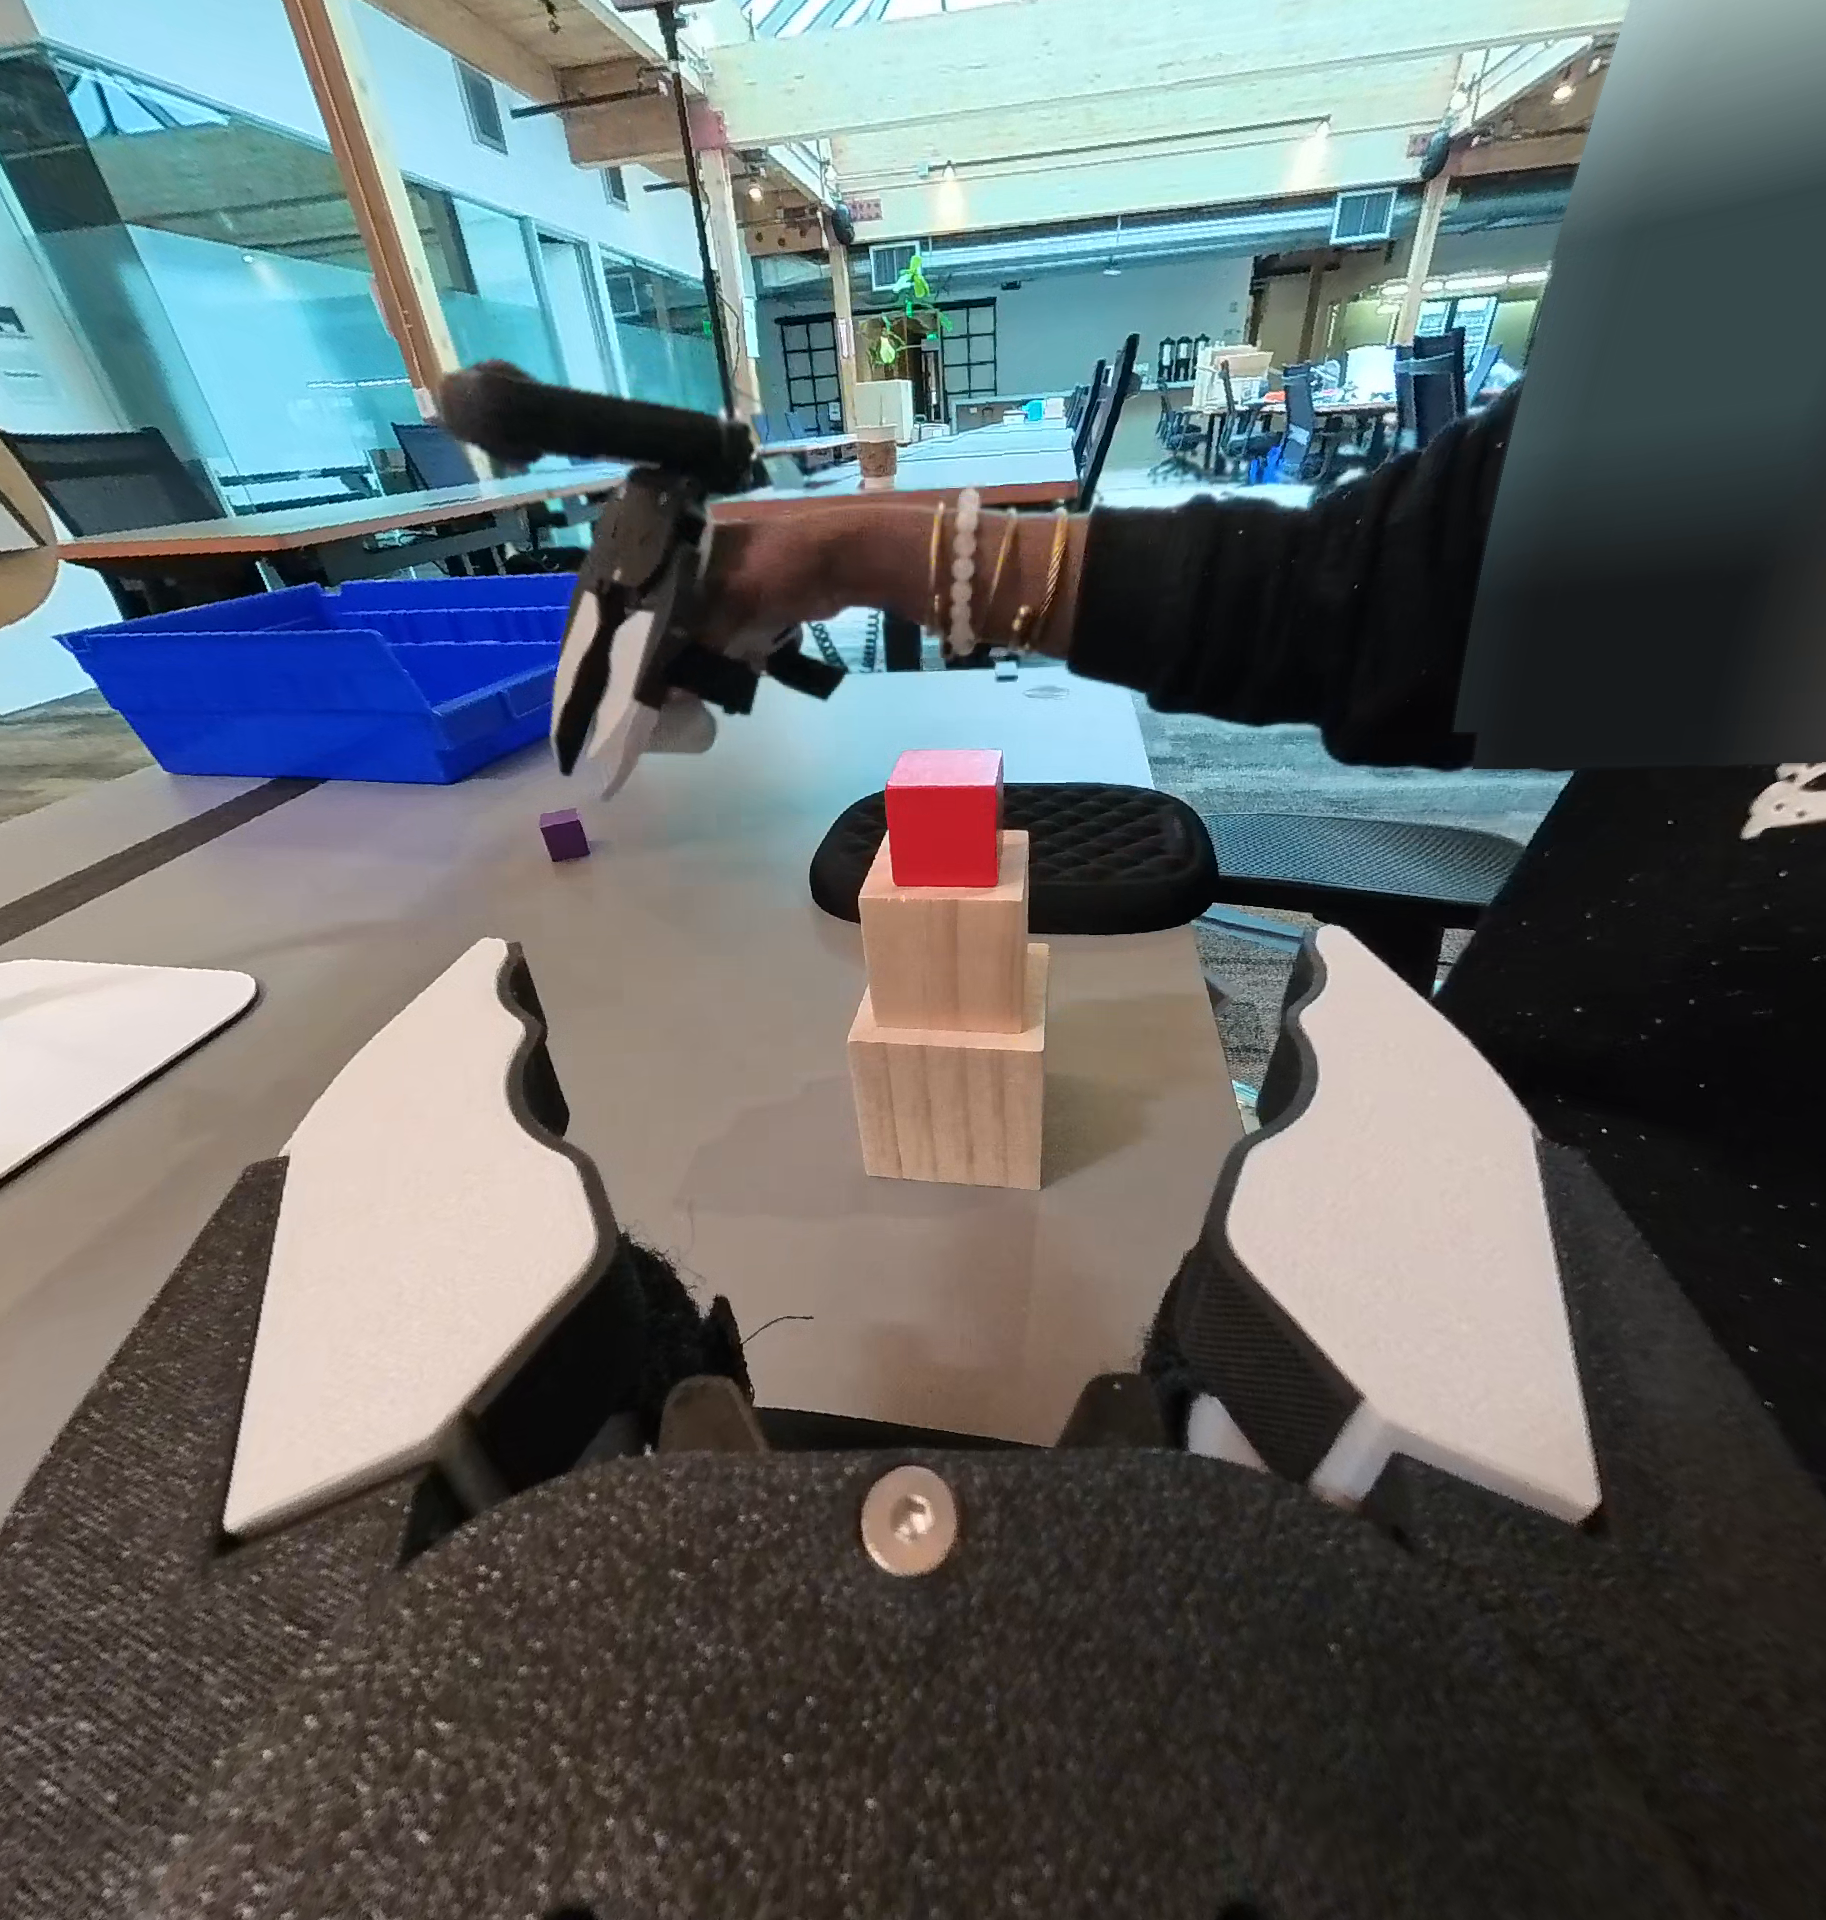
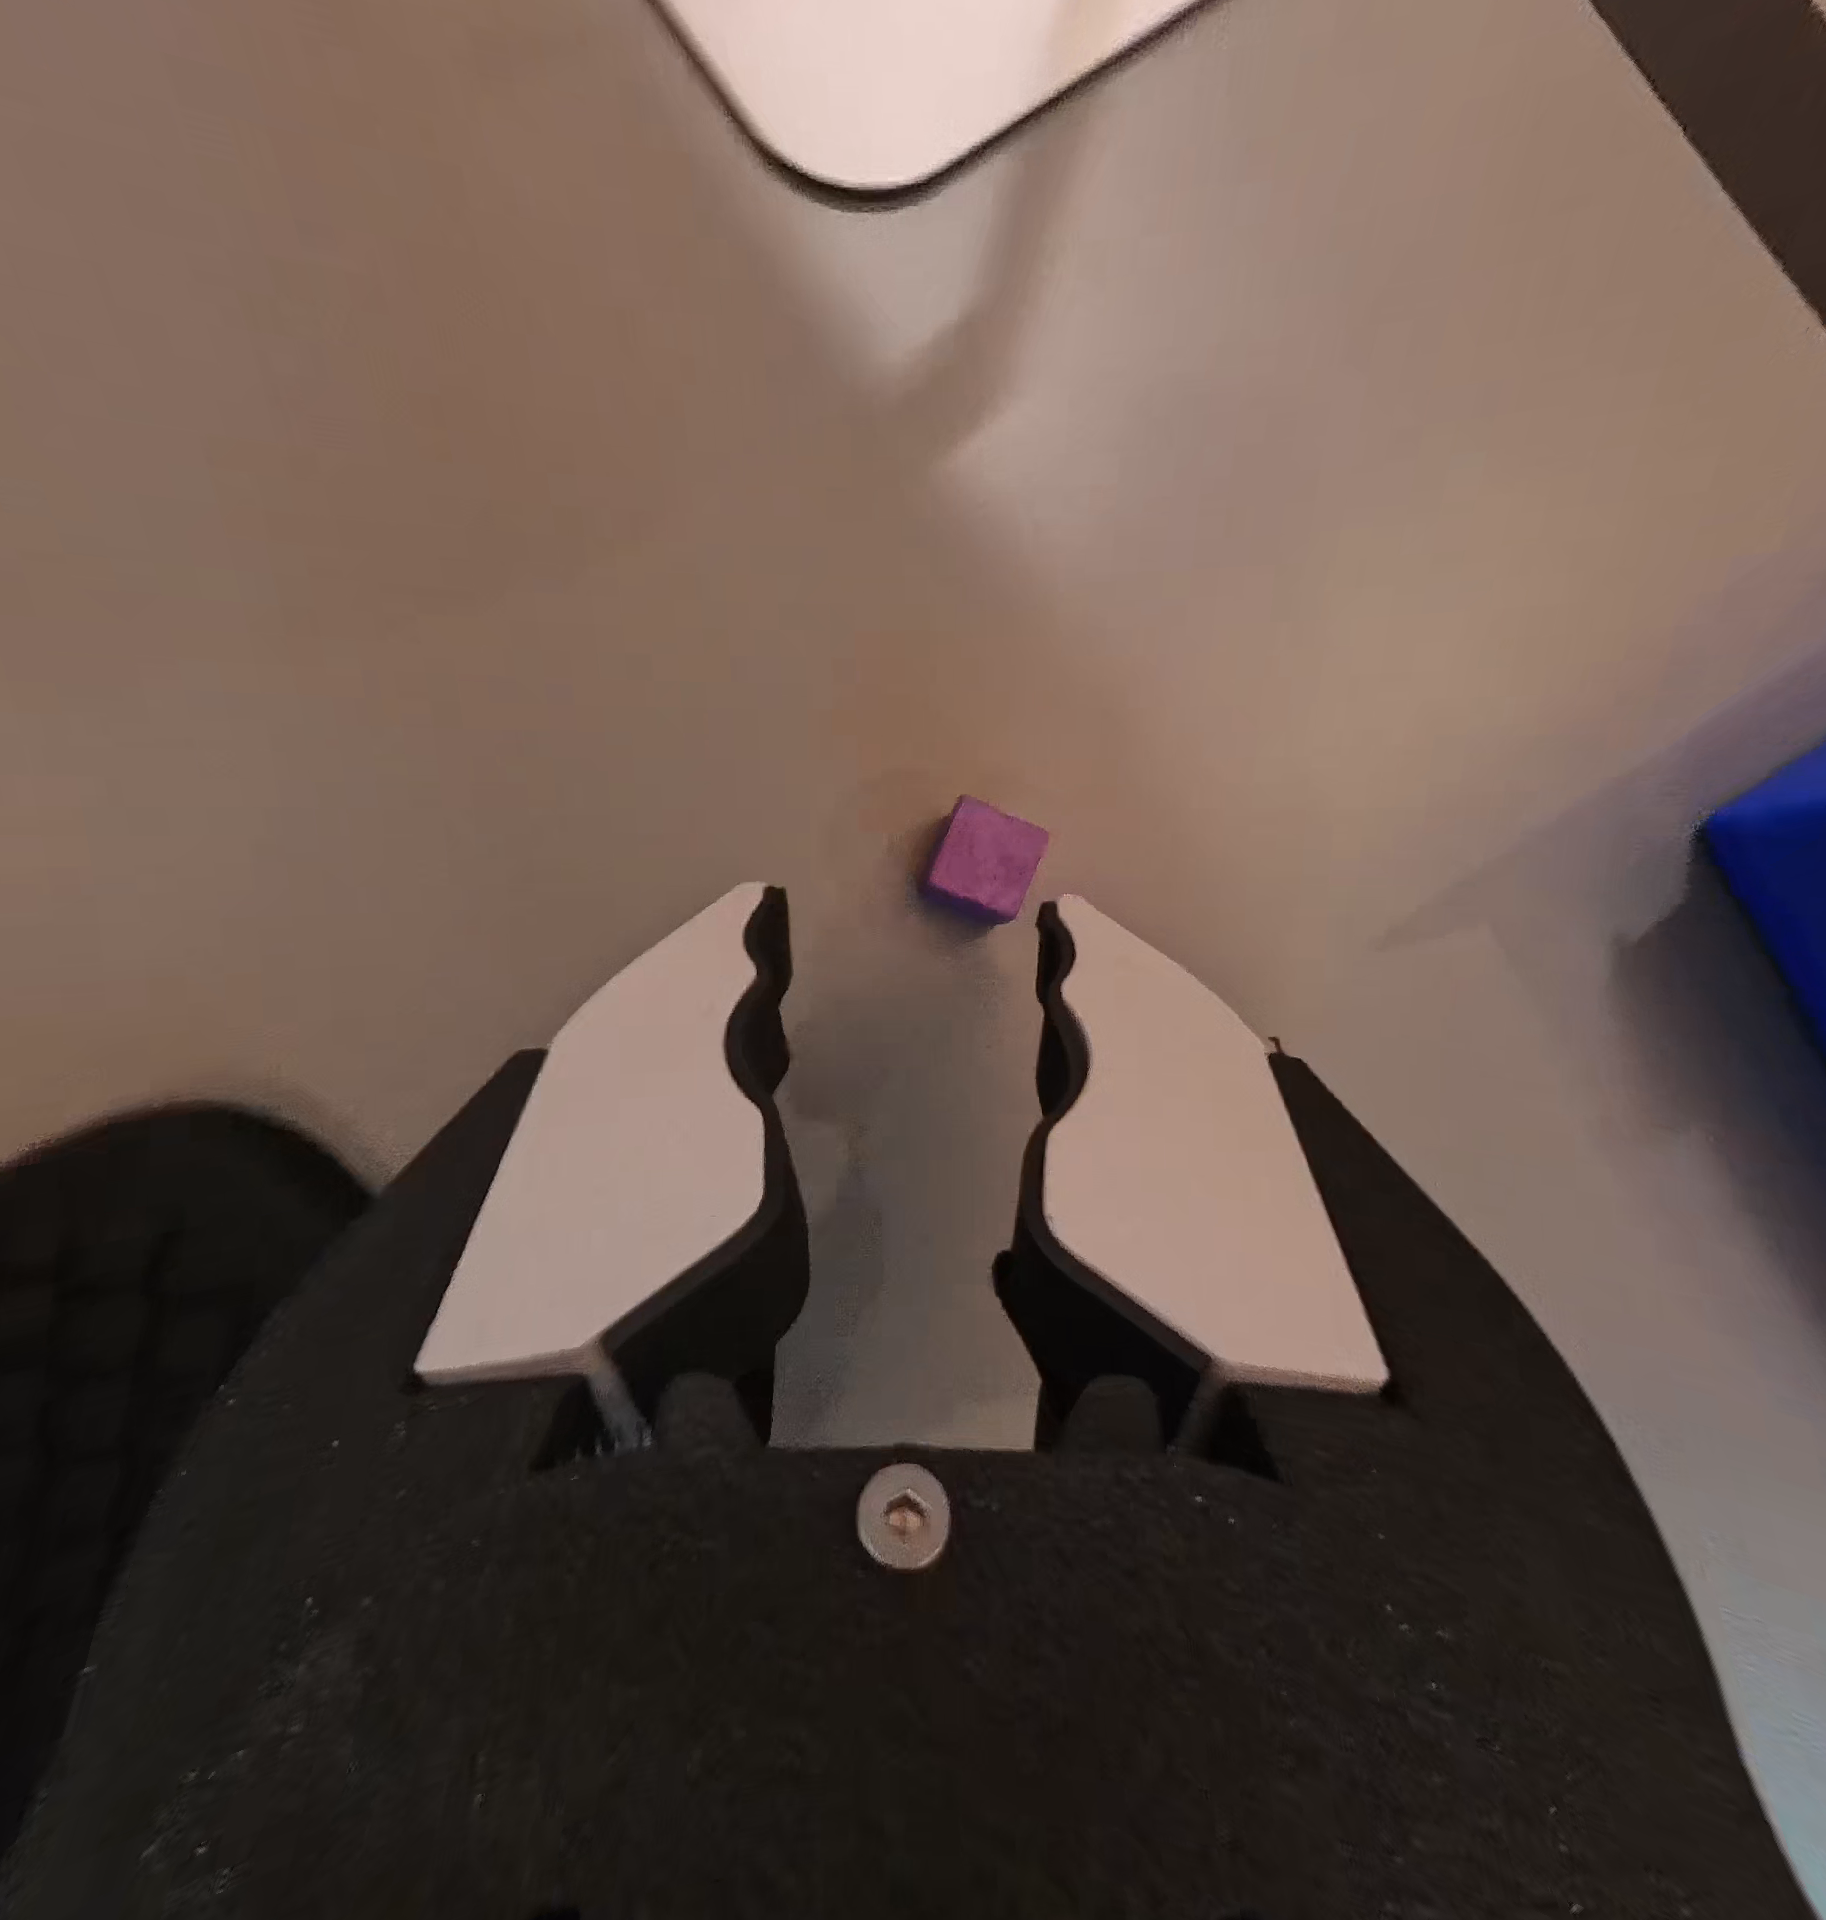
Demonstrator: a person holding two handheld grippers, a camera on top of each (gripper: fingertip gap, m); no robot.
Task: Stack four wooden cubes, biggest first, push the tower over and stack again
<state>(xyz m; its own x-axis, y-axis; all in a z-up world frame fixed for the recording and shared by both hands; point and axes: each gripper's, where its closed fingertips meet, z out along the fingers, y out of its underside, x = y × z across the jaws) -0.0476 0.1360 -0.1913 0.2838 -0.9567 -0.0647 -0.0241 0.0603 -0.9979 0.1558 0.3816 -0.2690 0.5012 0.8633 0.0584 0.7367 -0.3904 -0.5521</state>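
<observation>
Right gripper (image 2: 909, 904) hangs parted and empty just above the small purple cube (image 2: 985, 860) lying free on the tabletop (image 2: 369, 623) near the blue bin (image 1: 317, 675); left gripper (image 1: 914, 997), spread wide, faces the block stack (image 1: 945, 997).

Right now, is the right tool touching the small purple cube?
Apart. The left wrist view shows the right tool hanging above the purple cube, with bare table between fingertips and cube.
</observation>
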